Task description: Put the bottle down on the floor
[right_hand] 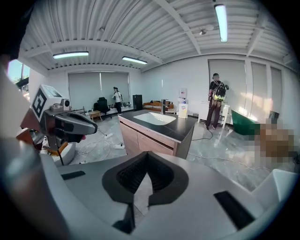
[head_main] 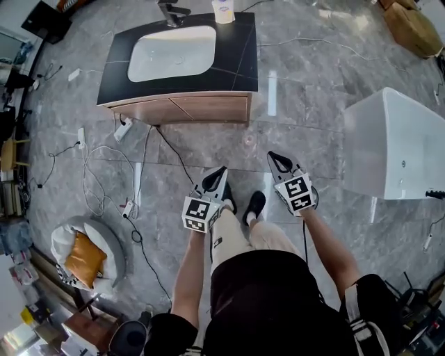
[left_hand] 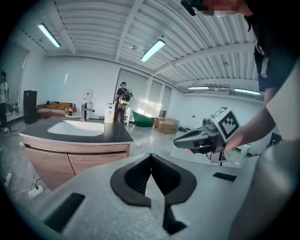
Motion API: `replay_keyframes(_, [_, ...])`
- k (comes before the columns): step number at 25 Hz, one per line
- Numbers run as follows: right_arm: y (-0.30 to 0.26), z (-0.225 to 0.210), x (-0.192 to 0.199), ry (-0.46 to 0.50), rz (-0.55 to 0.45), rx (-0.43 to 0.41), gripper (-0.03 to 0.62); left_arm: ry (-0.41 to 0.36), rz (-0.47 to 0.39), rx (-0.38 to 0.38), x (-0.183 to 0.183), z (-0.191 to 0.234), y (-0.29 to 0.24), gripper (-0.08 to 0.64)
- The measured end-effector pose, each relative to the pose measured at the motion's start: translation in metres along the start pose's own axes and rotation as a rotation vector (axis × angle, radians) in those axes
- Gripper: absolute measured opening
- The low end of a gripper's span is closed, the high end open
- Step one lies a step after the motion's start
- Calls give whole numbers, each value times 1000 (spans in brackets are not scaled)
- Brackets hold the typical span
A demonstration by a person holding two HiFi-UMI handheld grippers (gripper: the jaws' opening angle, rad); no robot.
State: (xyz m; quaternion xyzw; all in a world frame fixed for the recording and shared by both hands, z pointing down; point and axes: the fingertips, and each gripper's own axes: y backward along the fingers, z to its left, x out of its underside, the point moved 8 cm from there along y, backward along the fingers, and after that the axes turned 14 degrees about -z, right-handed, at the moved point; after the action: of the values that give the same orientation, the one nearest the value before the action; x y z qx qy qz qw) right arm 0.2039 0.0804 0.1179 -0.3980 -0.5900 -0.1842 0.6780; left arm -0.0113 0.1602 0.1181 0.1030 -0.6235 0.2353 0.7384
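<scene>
The bottle (head_main: pixel 223 10), white with a pump top, stands on the far right corner of the dark vanity counter (head_main: pixel 240 59), beside the white sink (head_main: pixel 172 52). It also shows in the left gripper view as the bottle (left_hand: pixel 109 114) and in the right gripper view as the bottle (right_hand: pixel 183 110). My left gripper (head_main: pixel 221 170) and right gripper (head_main: pixel 272 156) hover side by side over the grey floor, well short of the vanity. Both point toward it. Each is shut with nothing between its jaws, as seen at the left gripper (left_hand: pixel 151 157) and the right gripper (right_hand: pixel 146 154).
Cables and a power strip (head_main: pixel 122 129) trail over the floor left of the vanity. A white tub (head_main: pixel 396 146) stands at the right, and a cushioned seat (head_main: pixel 83 254) at the lower left. A person (right_hand: pixel 216 101) stands beyond the counter. My feet (head_main: pixel 254 205) are below the grippers.
</scene>
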Motion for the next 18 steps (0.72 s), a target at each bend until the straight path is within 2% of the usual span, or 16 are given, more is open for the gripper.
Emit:
replay_keyframes(4, [22,-2,-41,16,-49,-36,3,16,-51,-27,-35,-7,4,18])
replay_keyframes(8, [40,-3,-68,-2,-89,-38,3,4,-85,-13,-63,-15,10,18])
replay_keyframes(13, [61,-18,-117,-4,-148,21,3,-45,-105,-8,-110,-21,2,18])
replay_keyframes(18, [80,-31,-170,-74,-237,31,3,-63,-167,24,-160,-26,-2,18])
